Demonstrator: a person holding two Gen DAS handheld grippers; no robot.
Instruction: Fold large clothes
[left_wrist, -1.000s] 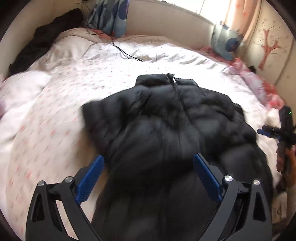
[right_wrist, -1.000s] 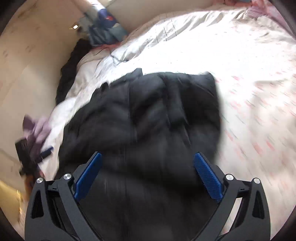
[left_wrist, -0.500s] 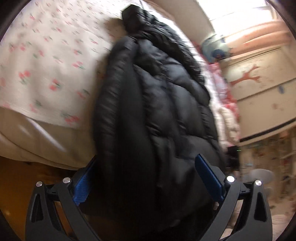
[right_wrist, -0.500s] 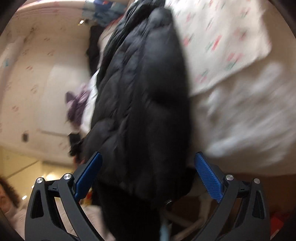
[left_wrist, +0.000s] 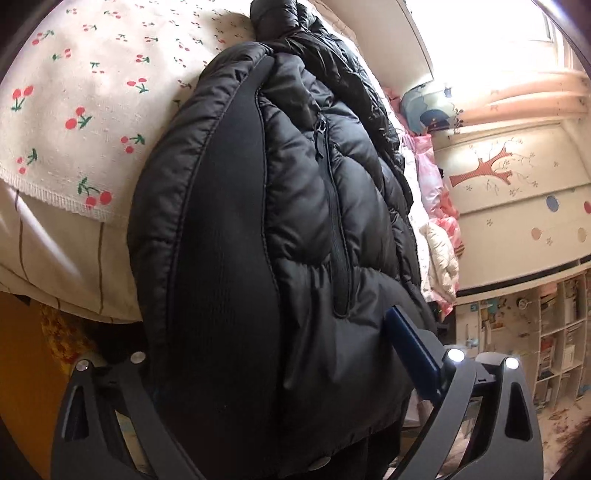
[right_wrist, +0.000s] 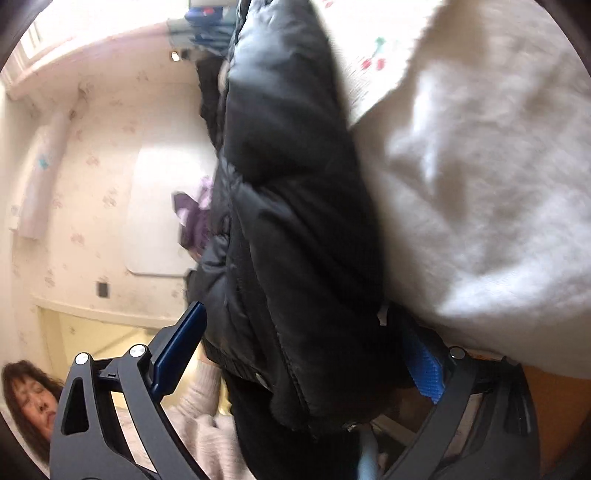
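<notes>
Taking hold of the jacket hem

Our left gripper (left_wrist: 280, 373) and right gripper (right_wrist: 299, 354) are closing around the black puffer jacket (left_wrist: 295, 221) at the bed (left_wrist: 66, 236) edge, pads not yet clamped; next we must pinch firmly.

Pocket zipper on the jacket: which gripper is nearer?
Left. Both jaws are closing around the jacket hem: left gripper just below the pocket zipper, right gripper at the hem's other end.

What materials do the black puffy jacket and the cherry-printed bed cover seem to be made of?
Black puffy jacket: seemingly a thin synthetic shell, nylon or polyester, over soft filling; it has a slight sheen and quilted, swollen sections. Its smooth matte side panel looks like a finely textured stretch knit. Cherry-printed bed cover: probably woven cotton, matte, with a nubby surface and a stitched, slightly fringed edge.
</notes>
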